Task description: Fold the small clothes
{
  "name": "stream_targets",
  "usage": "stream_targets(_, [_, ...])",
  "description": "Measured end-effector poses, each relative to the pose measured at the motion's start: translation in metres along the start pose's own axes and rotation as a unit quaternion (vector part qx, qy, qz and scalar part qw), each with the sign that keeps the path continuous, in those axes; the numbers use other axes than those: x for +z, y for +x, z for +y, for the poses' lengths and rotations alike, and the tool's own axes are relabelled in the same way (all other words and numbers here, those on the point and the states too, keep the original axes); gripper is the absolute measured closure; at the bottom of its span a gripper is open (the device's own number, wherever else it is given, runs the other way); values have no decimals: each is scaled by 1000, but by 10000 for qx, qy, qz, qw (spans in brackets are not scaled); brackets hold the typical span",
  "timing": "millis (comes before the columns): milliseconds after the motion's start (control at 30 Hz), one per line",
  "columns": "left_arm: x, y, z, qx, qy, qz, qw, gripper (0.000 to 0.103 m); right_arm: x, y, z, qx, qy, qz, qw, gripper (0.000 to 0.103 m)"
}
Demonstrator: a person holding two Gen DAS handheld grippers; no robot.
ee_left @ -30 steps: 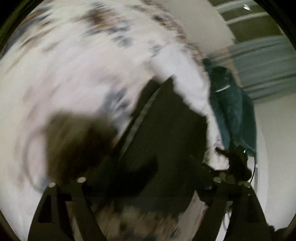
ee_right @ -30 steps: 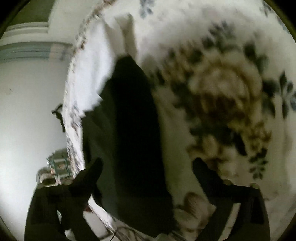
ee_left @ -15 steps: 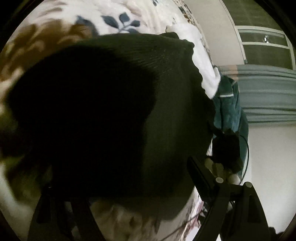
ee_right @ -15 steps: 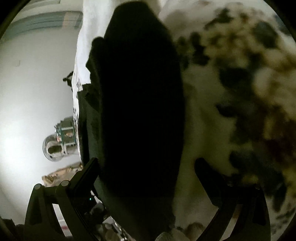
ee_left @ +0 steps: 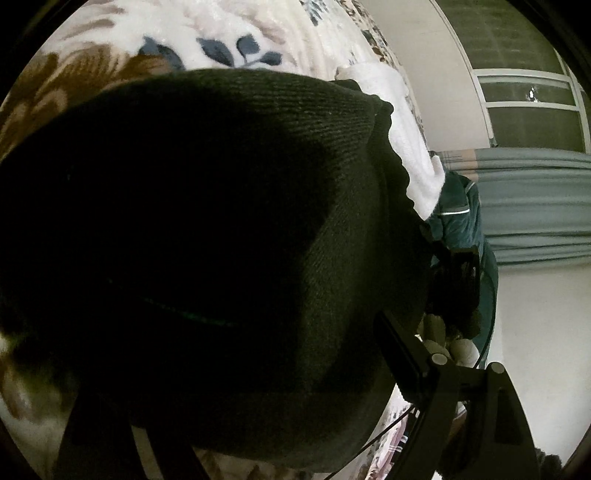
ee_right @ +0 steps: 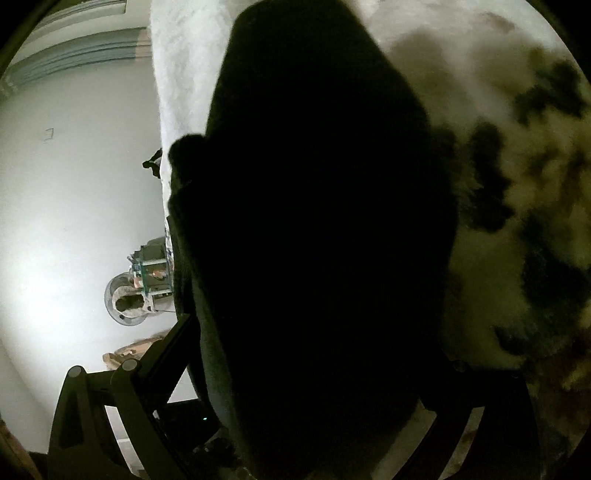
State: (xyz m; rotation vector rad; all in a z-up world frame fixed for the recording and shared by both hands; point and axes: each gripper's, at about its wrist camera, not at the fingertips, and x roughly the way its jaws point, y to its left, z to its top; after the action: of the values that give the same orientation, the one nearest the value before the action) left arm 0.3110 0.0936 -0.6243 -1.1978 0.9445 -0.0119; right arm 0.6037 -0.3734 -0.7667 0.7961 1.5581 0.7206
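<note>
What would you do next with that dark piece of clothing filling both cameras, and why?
Probably close both grippers on its near edge. The dark knitted garment lies on the floral blanket and fills the gap between the left gripper's wide-apart fingers; the right gripper straddles it too. Whether either pair of fingers presses on the cloth is too dark to tell.

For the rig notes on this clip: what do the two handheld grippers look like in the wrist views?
Both look alike: the left gripper and right gripper are matt black, with flat, straight fingers on open triangular frames joined by round silver pins. A thin black cable runs beside the left one. No markings are legible, and no sleeve is clearly visible.
</note>
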Motion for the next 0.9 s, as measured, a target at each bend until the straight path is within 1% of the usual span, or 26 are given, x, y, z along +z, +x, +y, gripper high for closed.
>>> stream_targets(100, [-1, 0, 0, 77, 87, -22, 9999, 20, -4, -1, -3, 33, 52, -15, 10000, 0])
stream_targets(133, [-2, -1, -2, 174, 149, -20, 9997, 23, -4, -1, -5, 38, 70, -23, 10000, 0])
stream_targets(167, [-1, 4, -8, 379, 237, -35, 9990, 28, -4, -2, -6, 31, 74, -25, 10000, 0])
stream_targets(233, [-2, 3, -10, 626, 314, -104, 9975, 57, -4, -2, -6, -10, 31, -57, 10000, 0])
stream_targets(267, [-1, 2, -9, 601, 335, -123, 9976, 62, -6, -2, -6, -47, -25, -86, 9999, 1])
stream_targets(300, [0, 2, -10, 564, 350, -129, 9977, 70, -7, -3, -6, -86, -67, -111, 9999, 2])
stream_targets(333, [1, 3, -11, 569, 386, -125, 9976, 73, -8, -3, -6, -143, -105, -133, 9998, 8])
stream_targets(367, [1, 3, -13, 598, 416, -121, 9973, 73, -10, -5, -8, -239, -128, -166, 9995, 21])
stream_targets(400, [1, 3, -14, 609, 432, -123, 9971, 75, -11, -8, -11, -378, -96, -222, 9990, 31])
stream_targets(433, [1, 4, -15, 620, 429, -125, 9971, 75, -12, -11, -16, -450, -7, -269, 9986, 43])
stream_targets(467, [1, 4, -15, 633, 443, -116, 9969, 75, -13, -14, -21, -421, 107, -321, 9985, 50])
stream_targets(567, [1, 4, -17, 679, 446, -115, 9966, 76, -17, -19, -24, -405, 224, -469, 9978, 58])
stream_targets(700, [2, 3, -17, 666, 440, -106, 9968, 78, -24, -19, -23, -498, 328, -648, 9961, 63])
stream_targets(833, [3, 2, -15, 551, 410, -63, 9976, 81, -29, -22, -20, -530, 401, -785, 9947, 70])
stream_targets(867, [4, 0, -16, 512, 426, -30, 9978, 82, -23, -24, -13, -545, 430, -836, 9941, 73])
stream_targets(900, [6, -2, -17, 474, 455, 1, 9978, 83, -28, -25, -7, -563, 471, -895, 9933, 74])
